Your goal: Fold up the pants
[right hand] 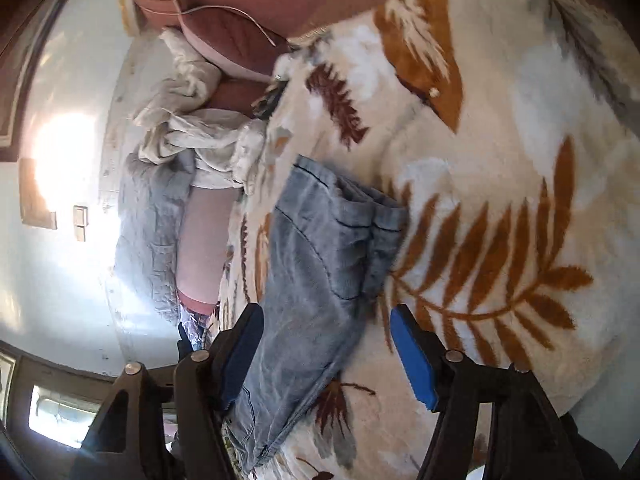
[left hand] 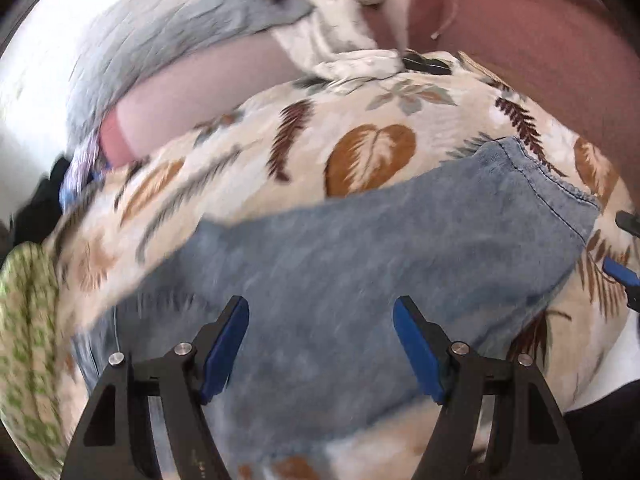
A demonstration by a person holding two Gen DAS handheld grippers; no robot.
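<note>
Blue-padded jaws of the left gripper [left hand: 320, 344] stand apart, empty, above the pants [left hand: 360, 260], which lie stretched across the leaf-print blanket [left hand: 360, 128] on the bed. Just past the hem end of the pants, the right gripper [right hand: 326, 350] also hangs with jaws apart, clamping nothing. Judging by this, a fold is about to start: each gripper must drop and pinch the denim's edge before lifting it over.
</note>
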